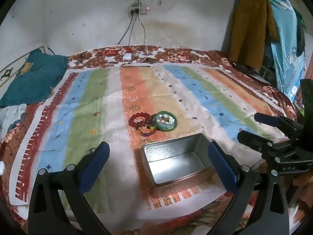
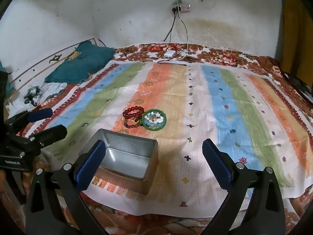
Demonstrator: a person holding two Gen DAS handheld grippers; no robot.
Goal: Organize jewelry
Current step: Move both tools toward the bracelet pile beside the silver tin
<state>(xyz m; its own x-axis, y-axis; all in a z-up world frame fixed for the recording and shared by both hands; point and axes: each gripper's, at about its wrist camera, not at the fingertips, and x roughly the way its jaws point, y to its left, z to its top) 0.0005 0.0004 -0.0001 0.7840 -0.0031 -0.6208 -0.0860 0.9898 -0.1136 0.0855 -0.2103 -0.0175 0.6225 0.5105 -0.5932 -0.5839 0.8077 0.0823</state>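
Note:
An open, empty metal tin (image 1: pixel 177 161) sits on a striped cloth (image 1: pixel 88 105) on a bed. Just beyond it lie a red bead bracelet (image 1: pixel 139 118), a multicoloured bead bracelet (image 1: pixel 145 131) and a green bangle (image 1: pixel 165 124) with pale beads inside it. My left gripper (image 1: pixel 158 156) is open and empty above the tin's near side. My right gripper (image 2: pixel 153 154) is open and empty, to the right of the tin (image 2: pixel 125 156). The same jewelry shows in the right wrist view: red bracelet (image 2: pixel 133 112), green bangle (image 2: pixel 154 119). The right gripper also shows in the left wrist view (image 1: pixel 252 126), and the left one (image 2: pixel 47 122) in the right wrist view.
A teal pillow (image 1: pixel 33 78) and crumpled white cloth (image 1: pixel 11 115) lie at the bed's left. A white charger (image 1: pixel 127 56) and cables run from a wall socket (image 1: pixel 138 9) at the back. Clothes (image 1: pixel 252 29) hang at the right.

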